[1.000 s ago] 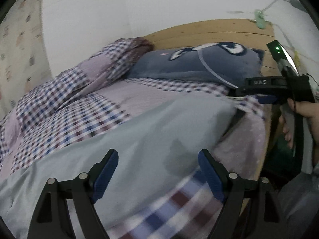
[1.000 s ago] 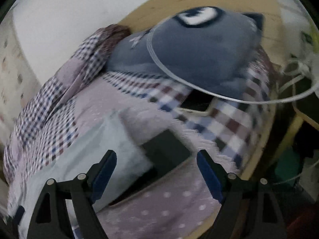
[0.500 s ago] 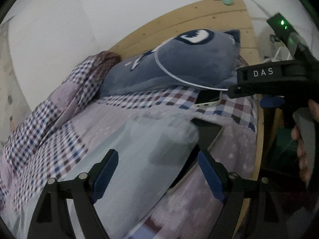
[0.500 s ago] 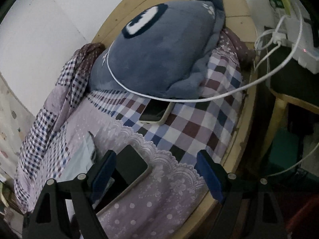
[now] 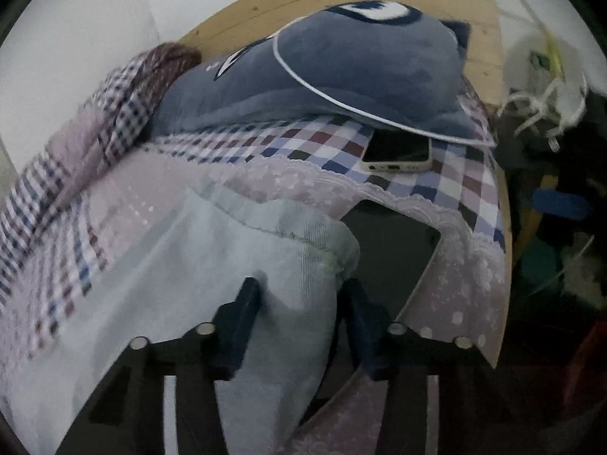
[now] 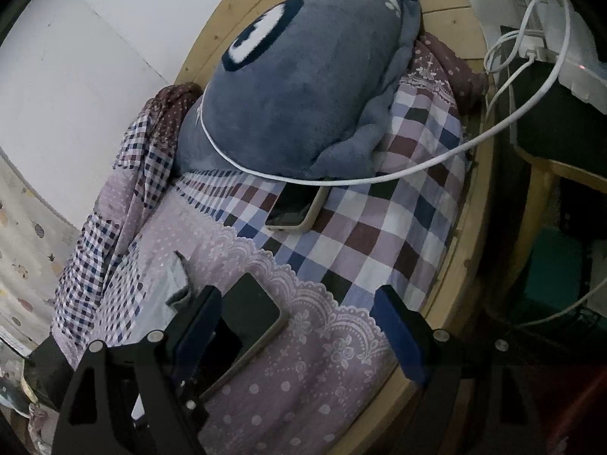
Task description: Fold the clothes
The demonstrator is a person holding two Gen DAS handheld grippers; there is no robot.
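Left wrist view shows the left hand-held gripper clamped on a bunched hem of the pale blue garment, which lies along the bed. Lifting slowly should keep it clear of the dark tablet just beside it. The right hand-held gripper hangs spread apart, empty. A phone rests near the plush pillow.
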